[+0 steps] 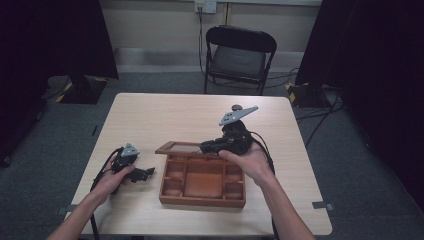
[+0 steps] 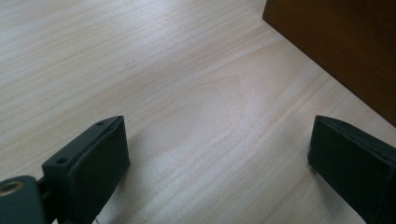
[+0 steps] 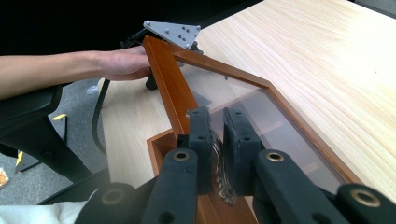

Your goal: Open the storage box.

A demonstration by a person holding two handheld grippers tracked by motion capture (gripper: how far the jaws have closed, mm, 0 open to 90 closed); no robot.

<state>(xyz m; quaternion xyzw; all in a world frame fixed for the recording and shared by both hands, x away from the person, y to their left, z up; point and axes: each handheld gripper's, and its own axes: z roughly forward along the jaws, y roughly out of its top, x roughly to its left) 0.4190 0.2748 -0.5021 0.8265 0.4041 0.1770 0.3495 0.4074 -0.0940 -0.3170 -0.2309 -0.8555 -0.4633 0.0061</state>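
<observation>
At table centre: a wooden box (image 1: 202, 182) with inner compartments is sitting open, its glass-paned lid (image 3: 243, 100) tilted up along the far edge.
Right gripper (image 3: 216, 135): jaws are pinching nearly closed on a small metal clasp (image 3: 223, 184) at the lid's front rim; this grip is what is holding the lid raised, judging by its angle.
Right hand (image 1: 250, 161): is cradling the tool from below, above the box's back corner.
Left gripper (image 2: 219, 154): jaws are standing wide apart, gripping nothing, resting low over bare table (image 2: 163, 70) just beside the box wall (image 2: 345, 42).
Probable reason: the idle tool is waiting clear of the lid's swing, likely ready to steady the box.
</observation>
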